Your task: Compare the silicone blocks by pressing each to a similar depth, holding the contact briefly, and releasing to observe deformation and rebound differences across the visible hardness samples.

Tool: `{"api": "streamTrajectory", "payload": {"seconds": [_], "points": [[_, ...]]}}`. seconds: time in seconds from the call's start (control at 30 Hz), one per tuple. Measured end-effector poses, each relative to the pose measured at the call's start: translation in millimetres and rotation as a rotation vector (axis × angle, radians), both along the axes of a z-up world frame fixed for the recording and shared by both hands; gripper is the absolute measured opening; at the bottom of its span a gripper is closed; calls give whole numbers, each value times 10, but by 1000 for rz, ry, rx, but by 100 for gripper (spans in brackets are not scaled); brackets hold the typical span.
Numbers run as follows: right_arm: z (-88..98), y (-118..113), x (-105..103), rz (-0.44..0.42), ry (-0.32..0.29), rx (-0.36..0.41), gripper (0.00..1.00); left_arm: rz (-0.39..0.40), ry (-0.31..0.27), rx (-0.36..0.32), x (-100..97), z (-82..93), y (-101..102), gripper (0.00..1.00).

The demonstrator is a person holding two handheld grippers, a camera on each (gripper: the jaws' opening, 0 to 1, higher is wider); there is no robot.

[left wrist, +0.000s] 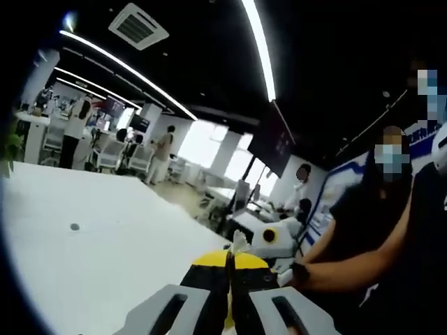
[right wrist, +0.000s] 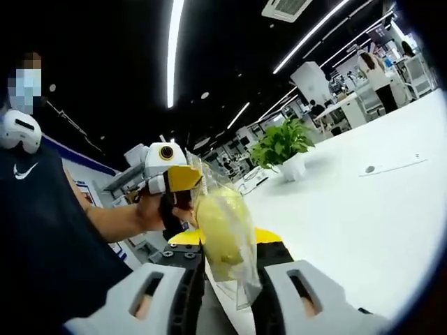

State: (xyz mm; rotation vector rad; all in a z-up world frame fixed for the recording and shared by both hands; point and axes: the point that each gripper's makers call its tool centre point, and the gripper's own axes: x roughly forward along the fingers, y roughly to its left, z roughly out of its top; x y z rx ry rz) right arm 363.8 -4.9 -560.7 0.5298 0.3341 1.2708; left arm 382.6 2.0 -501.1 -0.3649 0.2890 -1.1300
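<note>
Two hand-held grippers are raised above the white bench (right wrist: 363, 223), neither touching it. Nearest in the right gripper view, the right hand-held gripper (right wrist: 227, 276) is clamped on a clear plastic bag (right wrist: 234, 269) holding a yellow block (right wrist: 222, 234), seemingly one of the silicone samples. The bag stands roughly upright along the jaws, its long axis running away from the camera. Just beyond it, the left hand-held gripper (right wrist: 178, 188) and the hand (right wrist: 150, 209) carrying it sit touching or just beside the bag's upper end. In the left gripper view, the left hand-held gripper (left wrist: 230, 279) has its jaws drawn together, with a pale scrap of bag (left wrist: 239, 243) at the tips; whether it truly grips, I cannot tell. Farther off stands a potted plant (right wrist: 283, 150) on the bench. No other blocks are visible, so pressing likely awaits unbagging.
</note>
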Motion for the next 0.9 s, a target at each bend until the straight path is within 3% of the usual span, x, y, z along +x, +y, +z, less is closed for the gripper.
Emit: {"api": "streamTrajectory", "payload": {"seconds": [0.07,0.17,0.23,0.37,0.4,0.47,0.53,0.63,0.67,0.7,0.9], "points": [[30,-20,9,-10,7,26,20,-4,-4,-8,-12,33,-22,0],[22,-27,55,-51,-8,8,25,-8,-14,-4,-15,43,-53,0],[15,-46,112,-93,-26,-4,39,-15,-15,-3,-28,24,-83,0],[-113,-89,224,-195,-100,-109,70,7,-4,2,-11,-52,-103,0],[-137,-101,243,-218,-108,-124,82,11,0,-1,-1,-64,-102,0],[-234,-141,271,-262,-114,-170,96,18,7,-8,14,-87,-107,0],[-273,-226,282,-294,-136,-201,96,20,12,-8,16,-102,-118,0],[-357,-490,381,-476,-187,-272,96,28,13,-2,30,-117,-125,0],[-370,-517,380,-491,-196,-282,96,34,13,0,44,-122,-123,0],[-482,-609,354,-540,-228,-351,96,35,14,-1,48,-124,-123,0],[-709,-783,213,-615,-263,-443,96,69,33,-16,122,-169,-72,0]]}}
